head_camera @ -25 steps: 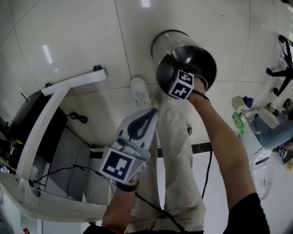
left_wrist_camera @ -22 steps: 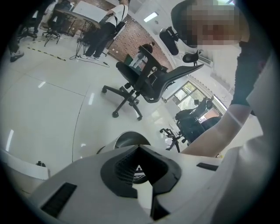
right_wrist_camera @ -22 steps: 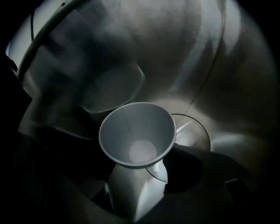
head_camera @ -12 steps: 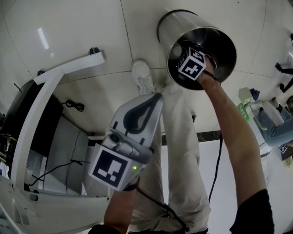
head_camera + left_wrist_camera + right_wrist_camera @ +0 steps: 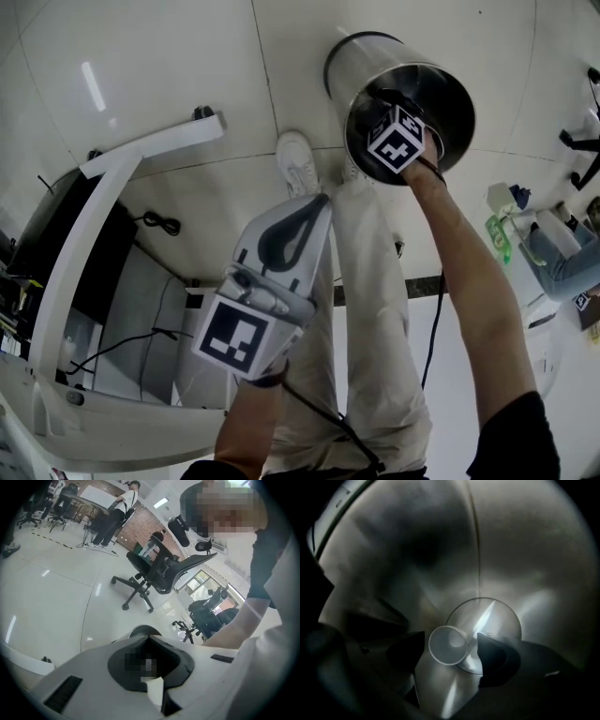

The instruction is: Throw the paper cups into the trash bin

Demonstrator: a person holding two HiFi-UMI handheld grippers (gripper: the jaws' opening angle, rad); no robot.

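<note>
Well inside the steel trash bin (image 5: 361, 61), at the head view's upper right, the right gripper (image 5: 451, 637) has its jaws spread. A white paper cup (image 5: 447, 646) shows between them, apparently touching neither. The cup's mouth faces the camera, its long axis running toward the bin's round bottom. Lower centre, the left gripper (image 5: 314, 208) is closed, holding nothing.

The left gripper (image 5: 148, 639), jaws together, faces a black office chair (image 5: 157, 571) on pale floor (image 5: 51, 606).
</note>
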